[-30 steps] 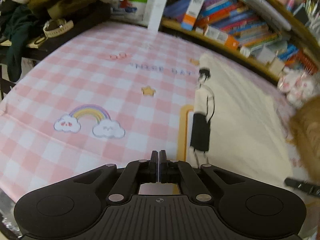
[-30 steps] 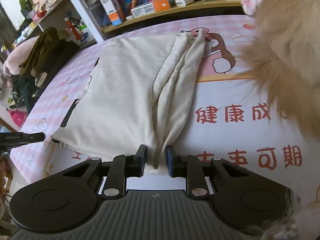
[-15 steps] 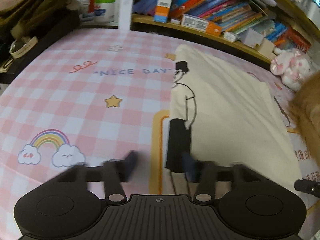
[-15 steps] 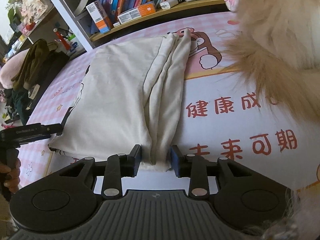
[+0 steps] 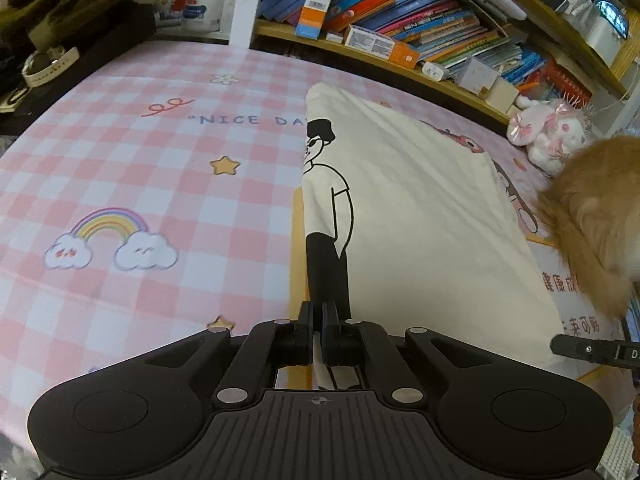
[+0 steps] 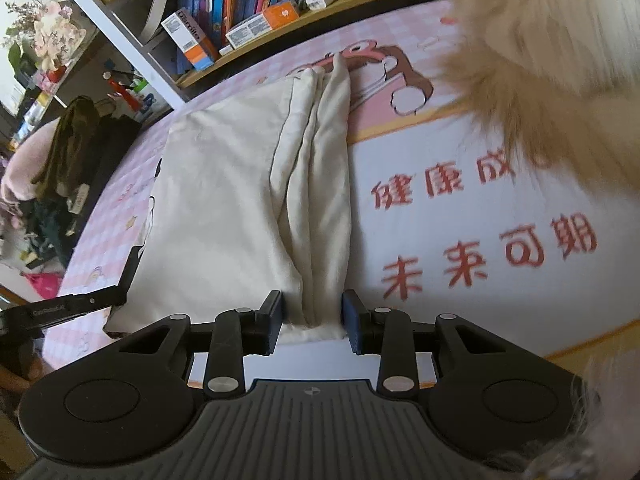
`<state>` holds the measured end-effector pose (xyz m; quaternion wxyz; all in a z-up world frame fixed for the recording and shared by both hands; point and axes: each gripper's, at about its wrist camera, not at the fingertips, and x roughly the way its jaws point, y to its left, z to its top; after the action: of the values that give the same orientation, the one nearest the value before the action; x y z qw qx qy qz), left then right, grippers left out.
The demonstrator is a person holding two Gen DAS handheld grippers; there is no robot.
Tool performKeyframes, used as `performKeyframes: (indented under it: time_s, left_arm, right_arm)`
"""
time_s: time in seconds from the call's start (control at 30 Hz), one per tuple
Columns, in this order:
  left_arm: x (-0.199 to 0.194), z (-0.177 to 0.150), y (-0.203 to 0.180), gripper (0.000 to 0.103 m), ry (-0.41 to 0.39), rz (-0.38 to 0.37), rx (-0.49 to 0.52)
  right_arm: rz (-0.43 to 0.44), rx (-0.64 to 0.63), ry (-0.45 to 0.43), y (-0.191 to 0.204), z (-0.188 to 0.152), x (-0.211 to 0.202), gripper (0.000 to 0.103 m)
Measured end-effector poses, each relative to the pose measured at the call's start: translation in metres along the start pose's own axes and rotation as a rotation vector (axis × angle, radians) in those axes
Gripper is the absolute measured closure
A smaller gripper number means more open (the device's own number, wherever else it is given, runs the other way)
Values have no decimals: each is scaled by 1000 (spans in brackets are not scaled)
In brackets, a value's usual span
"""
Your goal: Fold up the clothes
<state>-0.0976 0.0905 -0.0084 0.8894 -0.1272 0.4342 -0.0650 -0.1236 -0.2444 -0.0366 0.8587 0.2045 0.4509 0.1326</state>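
A cream T-shirt (image 5: 420,208) with a black line drawing of a figure lies folded lengthwise on the pink checked cloth. My left gripper (image 5: 317,330) is shut on the shirt's near left corner. In the right wrist view the shirt (image 6: 224,200) shows its plain side, with bunched folds along its right edge. My right gripper (image 6: 312,322) is open, its jaws astride the near end of those folds, not pinching them. The left gripper's finger (image 6: 72,306) shows at the shirt's near left corner.
A fluffy ginger cat (image 5: 592,216) (image 6: 552,60) stands on the cloth right of the shirt. A bookshelf (image 5: 400,28) runs along the far edge, with a pink plush toy (image 5: 548,136). Dark clothes (image 6: 72,152) pile at the left.
My left gripper swung right from the bare cloth, opened around the shirt's left corner, then shut on it. My right gripper opened wider around the bunched folds.
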Motion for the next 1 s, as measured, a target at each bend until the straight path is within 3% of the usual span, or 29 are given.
performKeyframes:
  time_s: [0.2,0.33,0.37,0.47,0.5,0.67,1.0]
  left_arm:
    - [-4,-5,-2,96,-7,33,8]
    - [-19,-7,-15,90,-71,107,74]
    - [-24,-9,-21,77,-98,131,103]
    - [-35,-20,-44,17,-198,258,221]
    - [-37,-24,-52,14,-222,282,264]
    - [-40,-33,-79,13,-220,270,412]
    - [-36,-58,-106,13,-168,128,523]
  right_arm:
    - [15,-3,3,2,-9,-6,71]
    - [14,11,-1,-2,-10,-12,59]
    - [15,19,-4,-4,-10,-14,59]
    - [31,69,-7,-13,-12,-19,57]
    - [38,87,-7,-16,-13,-20,57]
    - [90,176,-1,-24,-14,-22,57]
    - [140,263,26,-22,-9,-8,59]
